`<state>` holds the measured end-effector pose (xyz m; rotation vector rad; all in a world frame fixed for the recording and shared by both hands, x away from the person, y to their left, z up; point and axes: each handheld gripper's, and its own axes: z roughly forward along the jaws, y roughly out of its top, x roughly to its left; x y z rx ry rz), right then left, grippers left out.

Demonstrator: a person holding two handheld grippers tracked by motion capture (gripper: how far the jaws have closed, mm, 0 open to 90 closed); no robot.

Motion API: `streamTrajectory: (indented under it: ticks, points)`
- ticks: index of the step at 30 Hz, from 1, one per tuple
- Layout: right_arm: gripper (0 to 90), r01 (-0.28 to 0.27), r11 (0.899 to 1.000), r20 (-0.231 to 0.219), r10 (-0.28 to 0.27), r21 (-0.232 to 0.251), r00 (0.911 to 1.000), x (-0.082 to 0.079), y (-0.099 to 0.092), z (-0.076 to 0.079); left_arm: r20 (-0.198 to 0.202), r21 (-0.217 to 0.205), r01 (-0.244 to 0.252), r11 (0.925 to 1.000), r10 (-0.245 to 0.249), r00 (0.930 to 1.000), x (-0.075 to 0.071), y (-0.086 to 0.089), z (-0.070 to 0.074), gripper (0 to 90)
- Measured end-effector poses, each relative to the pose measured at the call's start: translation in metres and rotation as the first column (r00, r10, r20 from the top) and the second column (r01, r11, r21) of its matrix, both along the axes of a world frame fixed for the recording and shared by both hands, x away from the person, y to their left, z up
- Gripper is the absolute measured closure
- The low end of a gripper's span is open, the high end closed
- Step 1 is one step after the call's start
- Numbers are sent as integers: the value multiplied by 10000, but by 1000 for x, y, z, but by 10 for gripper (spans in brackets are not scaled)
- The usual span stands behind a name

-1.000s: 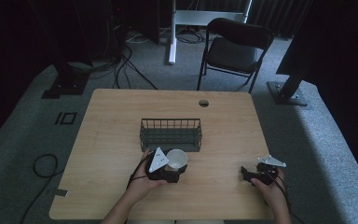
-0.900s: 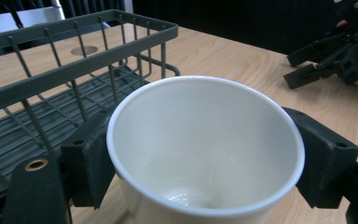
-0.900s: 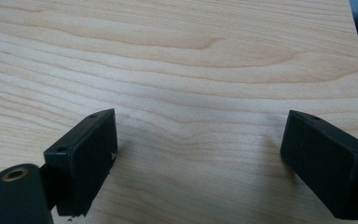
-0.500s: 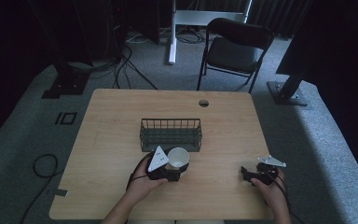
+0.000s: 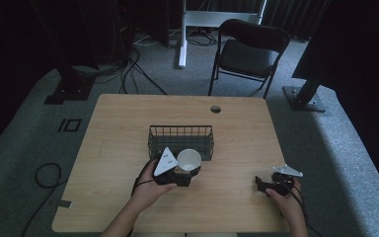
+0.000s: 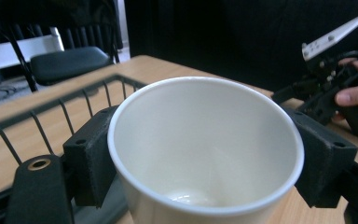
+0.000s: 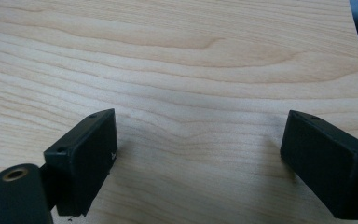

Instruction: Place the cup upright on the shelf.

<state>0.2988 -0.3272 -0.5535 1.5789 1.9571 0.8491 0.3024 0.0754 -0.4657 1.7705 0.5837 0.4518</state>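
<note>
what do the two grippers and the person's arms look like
Both grippers are black. The left gripper and right gripper each carry a pale grey three-cornered plate on top with small dots. The jaws are blocky black pads with small screw holes; a brass-ringed hole sits in the body near the left jaw. Black cables trail back along the hands. The forearms are bare, no sleeves visible.

A white cup (image 5: 189, 159) sits upright with its mouth open upward, gripped by its sides between the two black jaws of the left gripper (image 5: 179, 174). It has a smooth round rim and a plain, empty inside. It hangs just in front of the near wall of a dark wire basket (image 5: 180, 132), over the wooden table (image 5: 118, 123)
</note>
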Motion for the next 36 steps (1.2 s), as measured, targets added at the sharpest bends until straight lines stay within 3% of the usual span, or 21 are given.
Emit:
streamTrajectory:
  ticks: [5,10,16,21,24,30,34,36]
  points:
    - [106,1,10000,-1,-1,0,10000,0,0,0,200,-95,-165,9998,167,9997,3,2,15,206]
    - [106,1,10000,-1,-1,2,10000,0,0,0,453,-373,-776,9963,793,9958,10,9,36,206]
    - [106,5,10000,-1,-5,7,10000,0,0,0,707,-454,-983,9941,1013,9923,17,11,49,206]
    - [106,0,10000,3,0,1,10000,0,0,0,882,-679,-1498,9864,1555,9839,24,14,56,206]
    - [106,-1,10000,3,1,1,10000,0,0,0,743,-1025,-2100,9723,2180,9731,33,15,60,206]
    - [106,-5,10000,9,5,-5,10000,0,0,0,675,-1271,-3111,9418,3212,9446,49,18,61,206]
    - [106,1,10000,5,-1,0,10000,0,0,0,424,-1328,-3515,9267,3597,9321,58,18,54,206]
    - [106,-2,10000,5,2,-3,10000,0,0,0,334,-1274,-3622,9234,3689,9289,63,17,50,206]
